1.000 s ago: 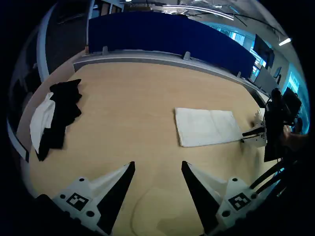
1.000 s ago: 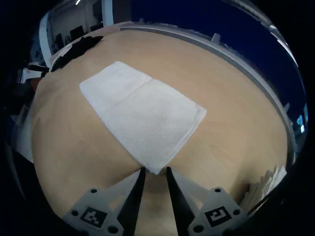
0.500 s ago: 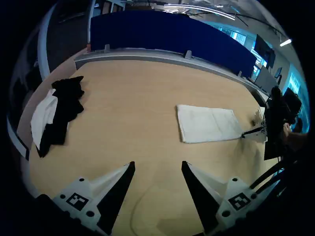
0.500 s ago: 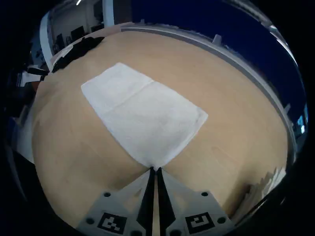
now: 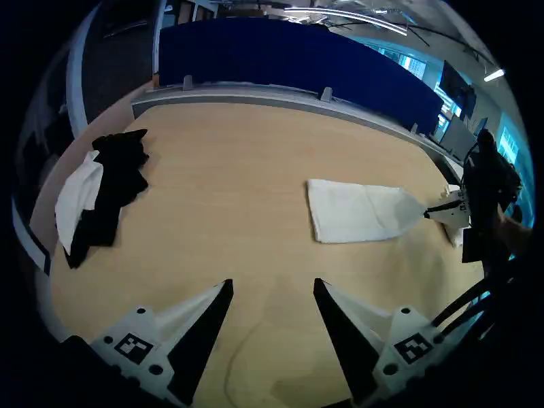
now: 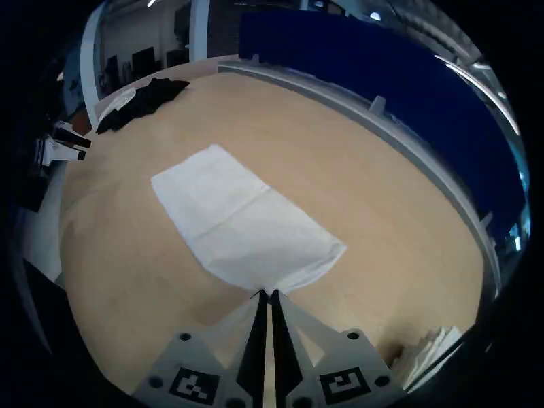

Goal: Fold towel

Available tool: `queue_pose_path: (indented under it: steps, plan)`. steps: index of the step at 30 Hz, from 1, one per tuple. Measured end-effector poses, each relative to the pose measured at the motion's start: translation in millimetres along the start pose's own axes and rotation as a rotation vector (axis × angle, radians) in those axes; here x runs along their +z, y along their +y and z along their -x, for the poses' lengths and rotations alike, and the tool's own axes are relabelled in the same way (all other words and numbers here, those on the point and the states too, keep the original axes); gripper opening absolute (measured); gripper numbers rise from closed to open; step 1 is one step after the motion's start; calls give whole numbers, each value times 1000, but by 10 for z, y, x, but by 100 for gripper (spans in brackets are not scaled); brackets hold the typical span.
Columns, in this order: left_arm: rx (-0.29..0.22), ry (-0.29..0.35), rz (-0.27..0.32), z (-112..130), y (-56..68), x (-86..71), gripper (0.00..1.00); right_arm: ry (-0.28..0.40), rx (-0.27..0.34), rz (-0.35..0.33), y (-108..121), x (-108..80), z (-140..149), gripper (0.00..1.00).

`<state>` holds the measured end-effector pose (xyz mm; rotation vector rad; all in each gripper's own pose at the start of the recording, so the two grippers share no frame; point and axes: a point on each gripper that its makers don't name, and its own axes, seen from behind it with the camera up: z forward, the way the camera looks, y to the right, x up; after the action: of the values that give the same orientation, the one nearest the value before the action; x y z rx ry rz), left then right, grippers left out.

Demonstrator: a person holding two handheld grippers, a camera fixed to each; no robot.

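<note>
Towel (image 6: 238, 224) lies on desk (image 6: 381, 224), its near corner raised and pinched by right tool (image 6: 266, 294), fingers pressed together. Left tool (image 5: 272, 282) hangs spread, well apart from towel. Recommended: carry the corner low toward towel's far edge, keeping the edges aligned.

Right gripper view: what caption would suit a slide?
Right claw pinches a corner of the white folded terry towel on the pale wooden table.

Right claw (image 6: 266, 294) pinched tight on near corner of white towel (image 6: 238, 228) (corner drawn to a point). Rest of it lies flat on wooden worktop (image 6: 381, 204). Black cloth pile (image 6: 146, 95) well apart, at far edge.
</note>
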<state>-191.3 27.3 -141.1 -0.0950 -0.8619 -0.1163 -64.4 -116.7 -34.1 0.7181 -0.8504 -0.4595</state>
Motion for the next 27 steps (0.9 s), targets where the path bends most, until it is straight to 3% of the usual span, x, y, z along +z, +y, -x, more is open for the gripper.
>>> queue_pose_path:
  steps: [12, 21, 27]
  plan:
    - [-16, 4, -2, 22, -43, -105, 87, 74, -128, -11, -101, -157, -716, 4]
    - [-38, 8, -5, 66, -52, -194, 87, 83, -187, -38, -277, -94, -951, 4]
    - [-33, 27, -23, 43, -100, -290, 87, 96, -230, -76, -526, 61, -1175, 4]
